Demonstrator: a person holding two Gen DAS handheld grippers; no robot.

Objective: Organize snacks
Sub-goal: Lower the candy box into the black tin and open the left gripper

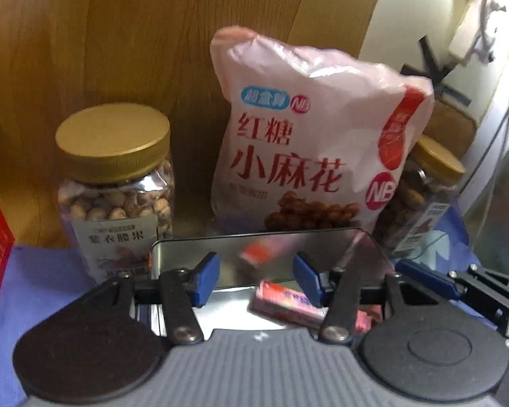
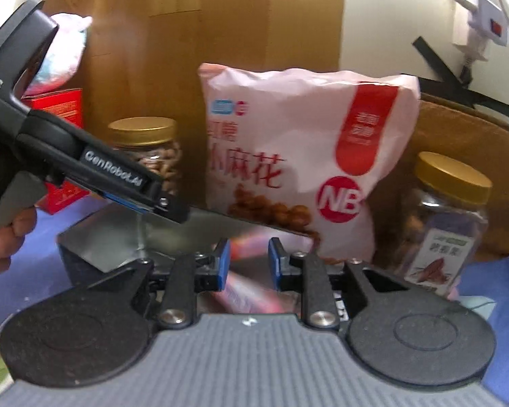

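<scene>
Both grippers over tin (image 1: 186,257), likely to load it | left gripper (image 1: 256,279) jaws spread, empty | right gripper (image 2: 246,264) jaws apart, blurred pink bar (image 2: 251,291) beneath, perhaps loose | pink bars (image 1: 288,305) lie inside tin

Your pink-and-white snack bag (image 1: 308,135), lettered in dark red with a red-and-white "NB" roundel, stands before a honey-brown woodgrain panel (image 1: 135,34). Gold lids cap your two clear jars (image 1: 115,183) (image 2: 448,224). Pink candy packs (image 1: 288,302) lie in your silver tin (image 1: 271,247); blue pads (image 1: 205,278) tip your black gripper; the cloth (image 1: 27,302) is violet-blue.
</scene>
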